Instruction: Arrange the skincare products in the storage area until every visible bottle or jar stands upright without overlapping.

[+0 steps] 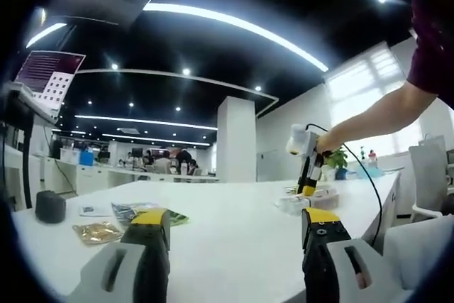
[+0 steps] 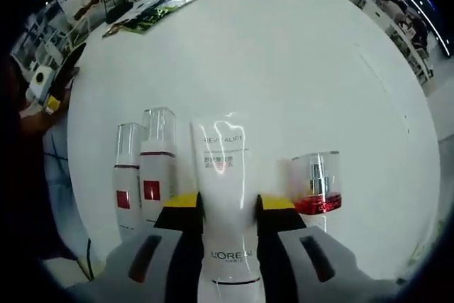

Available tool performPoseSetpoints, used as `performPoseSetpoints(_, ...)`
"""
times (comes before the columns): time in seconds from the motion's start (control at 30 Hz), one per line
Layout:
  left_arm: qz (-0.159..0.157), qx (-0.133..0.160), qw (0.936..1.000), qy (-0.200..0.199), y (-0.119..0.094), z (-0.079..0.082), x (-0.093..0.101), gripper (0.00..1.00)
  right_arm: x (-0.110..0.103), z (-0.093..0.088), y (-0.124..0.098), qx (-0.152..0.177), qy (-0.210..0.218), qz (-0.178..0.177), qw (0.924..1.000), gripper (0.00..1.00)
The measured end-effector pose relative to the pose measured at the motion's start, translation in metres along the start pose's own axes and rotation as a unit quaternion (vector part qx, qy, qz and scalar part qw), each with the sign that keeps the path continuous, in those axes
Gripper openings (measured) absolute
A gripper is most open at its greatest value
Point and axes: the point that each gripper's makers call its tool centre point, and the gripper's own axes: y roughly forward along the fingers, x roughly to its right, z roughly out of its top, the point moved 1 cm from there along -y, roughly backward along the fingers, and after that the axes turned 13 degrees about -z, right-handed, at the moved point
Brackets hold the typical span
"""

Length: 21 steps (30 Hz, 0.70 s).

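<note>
In the left gripper view, the left gripper [image 1: 234, 228] is held low over the white counter [image 1: 234, 211], with its grey jaws with yellow and black tips standing wide apart and nothing between them. At the far left on the counter lies a small dark grey block [image 1: 50, 206], then a white card [image 1: 93, 211], a golden foil sachet [image 1: 98, 232] and a green printed packet [image 1: 138, 212] close to the left jaw. Further right, near the far edge of the counter, the right gripper [image 1: 303, 191] is held by a person's hand [image 1: 328, 143] and points down at some white things on the counter; they are too small to name there.

In the right gripper view, two tall white bottles with clear caps and red labels [image 2: 145, 168] stand upright on the counter, just beside each other, left of the jaws. In the middle, a white squeeze tube with L'OREAL lettering [image 2: 225, 204] sits between the jaws of the right gripper; the yellow tips press on both its sides, so the jaws are closed on the tube. At the right stands a short clear bottle with a silver pump and red liquid [image 2: 317, 184], just beside the right jaw and apart from the tube. Far behind, at the top left, the green packet lies on the counter, well apart from the bottles.
</note>
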Motion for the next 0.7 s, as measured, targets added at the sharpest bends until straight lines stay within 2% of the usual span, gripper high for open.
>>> performPoseSetpoints(0.3,0.003,0.004,1.0000,-0.002,-0.002,0.001,-0.002,0.78,0.002,0.000,-0.006,0.010,0.028,-0.002,0.9996,0.23)
performPoseSetpoints(0.4,0.004,0.007,1.0000,-0.005,-0.002,0.002,-0.004,0.78,0.006,0.005,-0.012,0.029,0.051,-0.010,0.9982,0.22)
performPoseSetpoints(0.7,0.005,0.008,0.9999,-0.007,-0.002,0.002,-0.004,0.78,0.020,0.020,-0.025,0.076,0.083,-0.034,0.9931,0.22)
